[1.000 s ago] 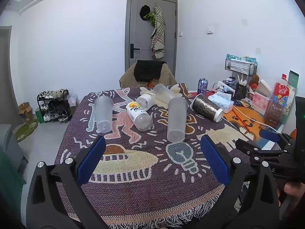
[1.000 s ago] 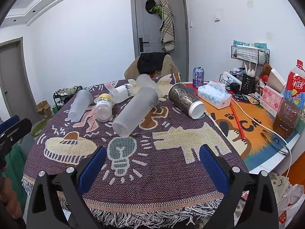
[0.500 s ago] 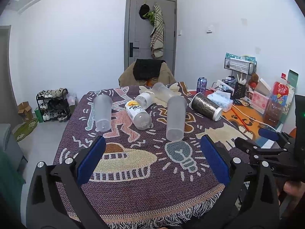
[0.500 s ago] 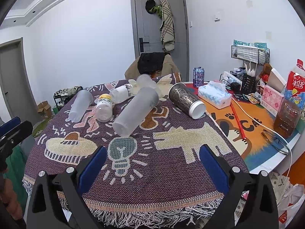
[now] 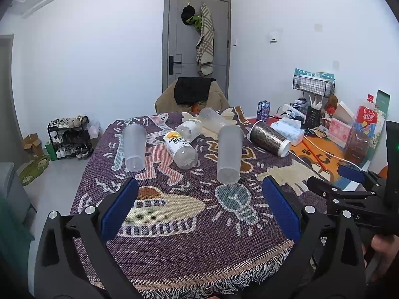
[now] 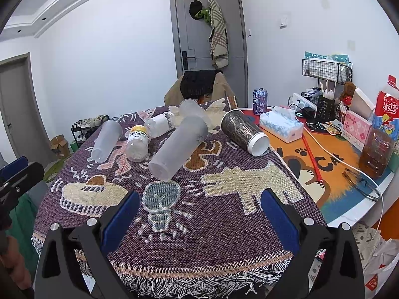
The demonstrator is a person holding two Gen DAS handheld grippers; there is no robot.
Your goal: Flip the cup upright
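While both grippers hang low at the near edge of the table (image 6: 349,214), every container on the woven cloth (image 5: 189,254) lies on its side. Left gripper (image 5: 199,210): blue-padded fingers (image 5: 119,208) spread wide, nothing between them. Right gripper (image 6: 198,220): fingers (image 6: 279,220) likewise spread wide and empty.

Containers:
- Frosted cup (image 6: 178,147), nearest, mid-cloth, on its side. Closed base points toward the grippers, just beyond the woven light-bulb motif (image 6: 160,203); rim points away toward the door (image 6: 207,32). Translucent, tall, slightly tapered; looks empty.
- Second frosted cup (image 5: 134,147), off to the left, also down, base toward camera, looks empty.
- Bottle (image 5: 180,149) with yellow cap and printed label, between the two cups, clear, no liquid visible.
- Smaller clear bottle (image 5: 188,129) behind it, and a clear cup (image 5: 214,117) at the far end; contents cannot be told.
- Dark patterned tumbler (image 6: 243,130) with white rim, right of the frosted cup, apart from it, mouth facing the near right; interior white, looks empty.

Beyond the cloth, on the orange mat (image 6: 324,159): tissue box (image 6: 280,124), upright can (image 6: 259,101), brown-liquid bottle (image 6: 380,134) with a red label, wire rack (image 6: 326,71).
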